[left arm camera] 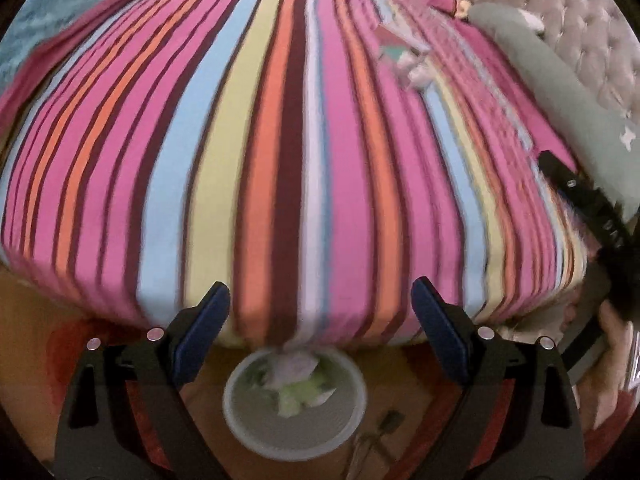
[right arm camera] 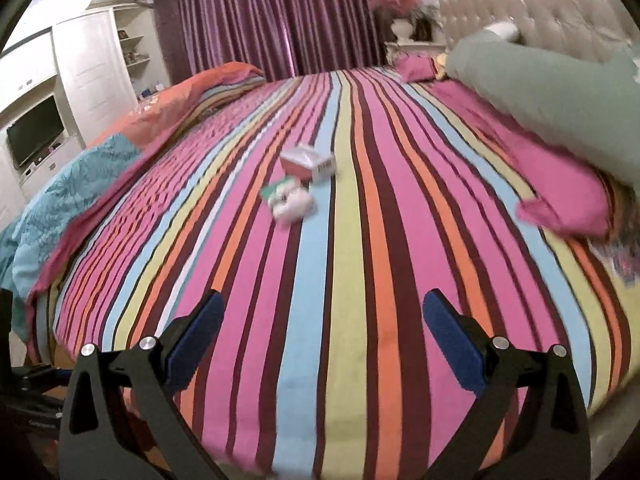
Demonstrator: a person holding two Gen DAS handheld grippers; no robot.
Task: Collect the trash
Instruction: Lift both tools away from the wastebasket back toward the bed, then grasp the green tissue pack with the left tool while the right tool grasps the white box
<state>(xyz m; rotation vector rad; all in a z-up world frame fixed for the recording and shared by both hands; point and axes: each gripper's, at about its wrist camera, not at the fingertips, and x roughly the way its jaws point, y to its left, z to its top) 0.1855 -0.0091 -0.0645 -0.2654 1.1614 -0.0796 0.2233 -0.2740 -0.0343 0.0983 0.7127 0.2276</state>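
A round white bin point(left arm camera: 244, 420) stands on the floor at the foot of the striped bed point(left arm camera: 280, 140), with crumpled paper and green scraps point(left arm camera: 298, 388) inside. My left gripper point(left arm camera: 320, 304) is open and empty, right above the bin. Trash lies on the bed: a small pink and white box point(right arm camera: 308, 162), a green wrapper point(right arm camera: 276, 190) and crumpled white paper point(right arm camera: 294, 204); the pile also shows in the left wrist view point(left arm camera: 404, 54). My right gripper point(right arm camera: 320, 320) is open and empty, over the near bed edge, well short of the trash.
A green pillow point(right arm camera: 560, 92) and pink pillow point(right arm camera: 560, 188) lie at the right by the tufted headboard point(right arm camera: 540, 0). A folded teal and orange blanket point(right arm camera: 100, 160) lies on the bed's left. A wardrobe and TV point(right arm camera: 36, 132) stand at the left.
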